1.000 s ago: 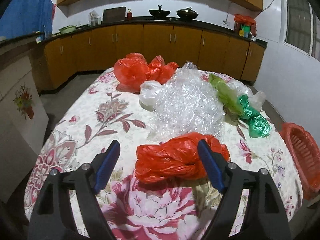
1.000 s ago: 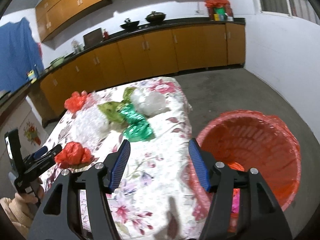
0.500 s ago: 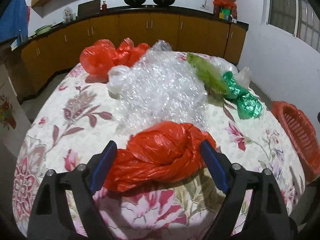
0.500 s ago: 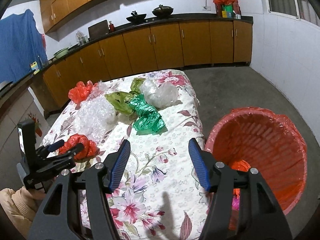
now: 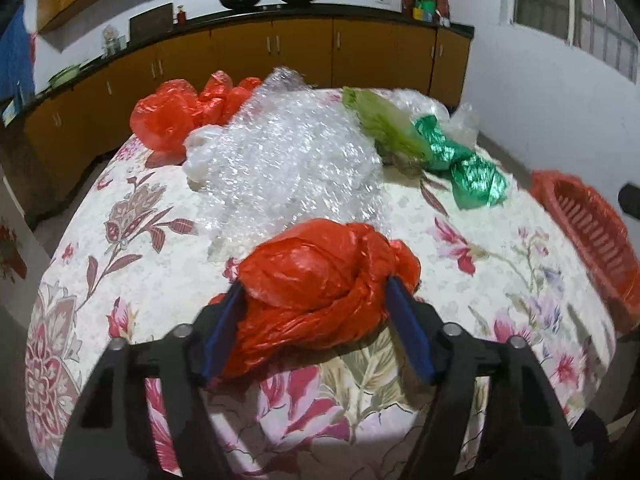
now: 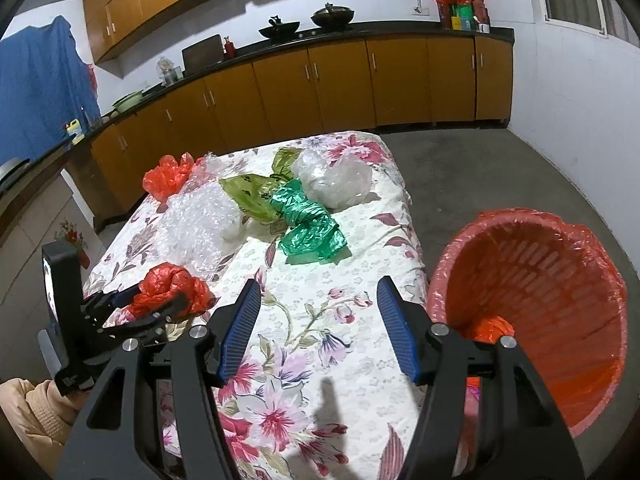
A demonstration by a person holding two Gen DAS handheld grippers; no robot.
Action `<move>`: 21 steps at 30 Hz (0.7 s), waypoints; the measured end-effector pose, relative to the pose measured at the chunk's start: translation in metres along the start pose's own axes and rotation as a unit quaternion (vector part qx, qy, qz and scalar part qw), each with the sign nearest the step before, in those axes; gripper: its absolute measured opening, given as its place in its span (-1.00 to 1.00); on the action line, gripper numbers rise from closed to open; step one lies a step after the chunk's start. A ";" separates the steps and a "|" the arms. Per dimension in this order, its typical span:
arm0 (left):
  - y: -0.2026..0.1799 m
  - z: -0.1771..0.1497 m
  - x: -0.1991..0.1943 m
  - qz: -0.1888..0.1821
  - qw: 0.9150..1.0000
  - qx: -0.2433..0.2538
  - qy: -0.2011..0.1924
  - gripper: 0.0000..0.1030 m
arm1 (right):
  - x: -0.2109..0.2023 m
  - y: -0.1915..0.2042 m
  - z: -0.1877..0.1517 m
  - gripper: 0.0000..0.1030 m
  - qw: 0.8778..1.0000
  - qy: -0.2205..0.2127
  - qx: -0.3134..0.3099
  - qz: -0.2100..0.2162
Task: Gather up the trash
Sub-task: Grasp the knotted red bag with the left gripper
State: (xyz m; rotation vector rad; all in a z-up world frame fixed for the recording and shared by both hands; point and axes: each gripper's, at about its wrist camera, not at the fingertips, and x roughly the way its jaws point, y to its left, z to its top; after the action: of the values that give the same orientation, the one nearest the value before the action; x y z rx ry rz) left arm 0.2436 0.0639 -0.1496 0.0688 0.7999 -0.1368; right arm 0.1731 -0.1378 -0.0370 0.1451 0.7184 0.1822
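Note:
A knotted red plastic bag (image 5: 320,272) lies near the front of the flowered tablecloth (image 5: 132,248). My left gripper (image 5: 315,282) straddles it with jaws closing, and both blue pads touch its sides. In the right wrist view this left gripper (image 6: 160,304) clasps the same red bag (image 6: 168,284). My right gripper (image 6: 319,282) hovers open over the cloth with nothing between its fingers. A red-lined bin (image 6: 540,280) stands just to its right on the floor, with some red trash (image 6: 490,326) inside.
On the table lie bubble wrap (image 5: 288,164), a second red bag (image 5: 172,116), a light green bag (image 5: 384,124), a dark green bag (image 5: 468,164) and a clear bag (image 6: 336,180). Brown cabinets (image 6: 320,88) line the back wall. A person's sleeve (image 6: 36,412) is at lower left.
My left gripper has moved forward and down over the red bag, and its jaws have narrowed onto it. The right gripper has drifted slightly, staying open.

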 end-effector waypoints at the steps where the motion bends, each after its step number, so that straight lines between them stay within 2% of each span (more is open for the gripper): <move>1: 0.000 0.000 0.002 0.001 1.000 0.001 0.005 0.45 | 0.001 0.001 0.000 0.19 1.000 0.000 -0.001 0.001; 3: -0.001 0.001 0.005 0.003 1.000 0.001 0.011 0.45 | 0.002 0.003 0.001 0.19 1.000 0.001 -0.003 0.002; 7: -0.001 0.001 0.005 0.005 1.000 0.002 0.004 0.14 | 0.006 0.008 0.001 0.19 1.000 0.002 -0.006 0.005; 10: 0.001 0.000 0.000 0.001 1.000 -0.003 -0.007 0.03 | 0.009 0.011 0.002 0.19 1.000 0.004 -0.010 0.006; 14: 0.006 -0.002 -0.008 0.006 1.000 -0.005 -0.020 -0.02 | 0.016 0.016 0.005 0.19 1.000 0.004 -0.011 0.009; 21: 0.032 0.001 -0.033 0.007 0.998 -0.041 -0.050 -0.03 | 0.036 0.024 0.012 0.19 1.000 0.008 -0.014 0.016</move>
State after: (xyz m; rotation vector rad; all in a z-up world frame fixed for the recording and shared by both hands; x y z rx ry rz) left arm 0.2261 0.0989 -0.1247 -0.0095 0.7042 -0.0932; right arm 0.2049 -0.1069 -0.0469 0.1291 0.7297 0.2229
